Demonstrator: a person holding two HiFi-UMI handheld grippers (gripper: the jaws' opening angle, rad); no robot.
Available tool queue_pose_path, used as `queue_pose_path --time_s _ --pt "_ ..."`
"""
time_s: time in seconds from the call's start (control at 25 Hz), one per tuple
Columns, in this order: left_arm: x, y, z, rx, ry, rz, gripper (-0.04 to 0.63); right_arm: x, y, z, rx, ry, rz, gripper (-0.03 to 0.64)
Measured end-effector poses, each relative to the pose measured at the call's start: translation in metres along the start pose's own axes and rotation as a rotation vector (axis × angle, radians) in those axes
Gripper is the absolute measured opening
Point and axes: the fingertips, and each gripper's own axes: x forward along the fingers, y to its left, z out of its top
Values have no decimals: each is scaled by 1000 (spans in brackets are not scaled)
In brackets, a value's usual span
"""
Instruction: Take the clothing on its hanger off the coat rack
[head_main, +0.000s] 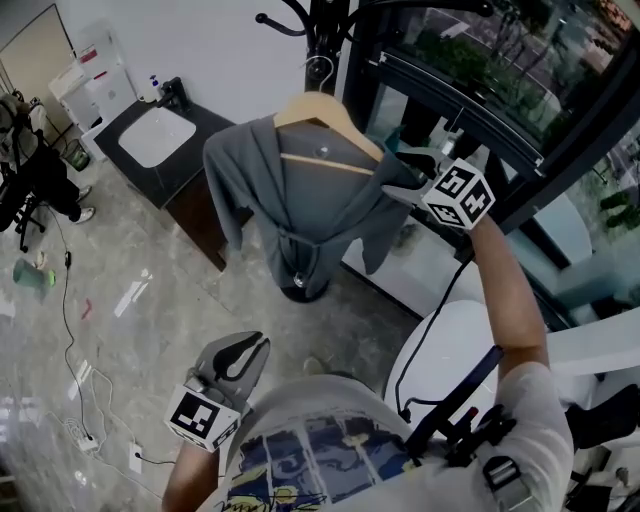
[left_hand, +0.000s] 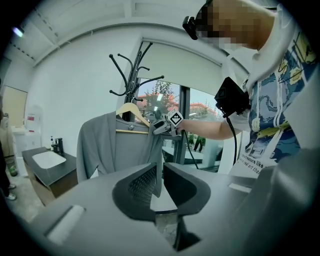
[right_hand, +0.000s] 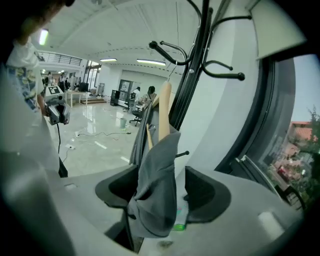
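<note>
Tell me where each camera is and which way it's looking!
Head view: on the person's head, looking steeply down at the gray garment on its wooden hanger; the left gripper, right gripper and right arm show.
Left gripper view: held low, looking up at the coat rack; the person's shirt and right arm show.
Right gripper view: at the hanger's end, open jaws around the garment's shoulder, facing the room; the shirt shows at the left edge.
Shared: each gripper view shows the other gripper.

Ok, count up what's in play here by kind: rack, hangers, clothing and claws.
Coat rack: 1
Wooden hanger: 1
Grey garment: 1
Claws: 2 (left claw, right claw)
Total: 5
</note>
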Motion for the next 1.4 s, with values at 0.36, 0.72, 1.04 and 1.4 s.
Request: queue_pose_path --time_s 0.36,0.72,1.04,1.4 --pt "15 8 1 -14 11 27 48 38 15 19 79 -13 312 282" --pt "5 12 -7 -48 24 61 46 44 20 37 61 -64 358 46" --pt "-14 13 -14 -51 32 47 44 33 21 43 109 -90 270 0" --pt "-42 11 -15 -45 15 16 43 8 33 50 132 -60 209 0"
